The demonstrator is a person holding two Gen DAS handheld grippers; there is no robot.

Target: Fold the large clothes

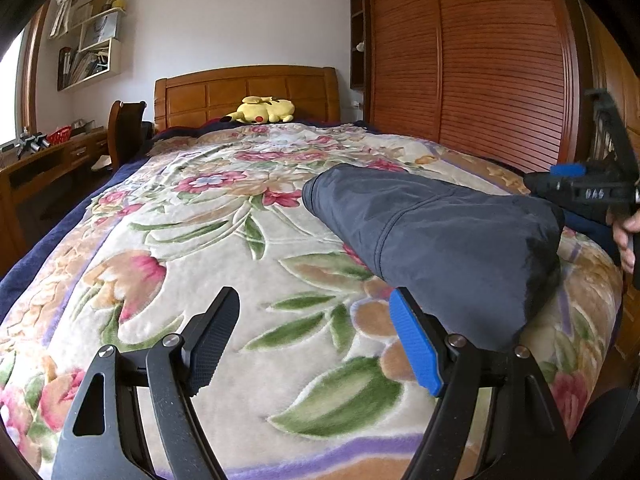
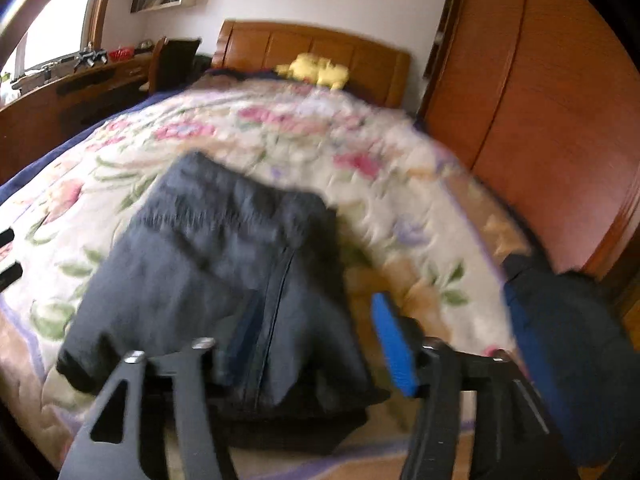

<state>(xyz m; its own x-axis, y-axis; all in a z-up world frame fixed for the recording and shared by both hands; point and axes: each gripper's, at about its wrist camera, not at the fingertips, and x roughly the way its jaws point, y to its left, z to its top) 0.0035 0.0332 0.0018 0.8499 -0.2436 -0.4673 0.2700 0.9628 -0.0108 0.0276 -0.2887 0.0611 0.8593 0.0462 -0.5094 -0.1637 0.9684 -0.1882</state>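
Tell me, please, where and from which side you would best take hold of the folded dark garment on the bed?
I would probably grip the dark garment at its near edge, where the folded layers end in a thick lip facing the right gripper. Come in low along the floral blanket from the foot of the bed, jaws open, one finger under and one over.

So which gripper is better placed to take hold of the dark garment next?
Probably the right gripper: its open jaws already straddle the near edge of the dark garment. The left gripper is open over bare floral blanket, beside the garment.
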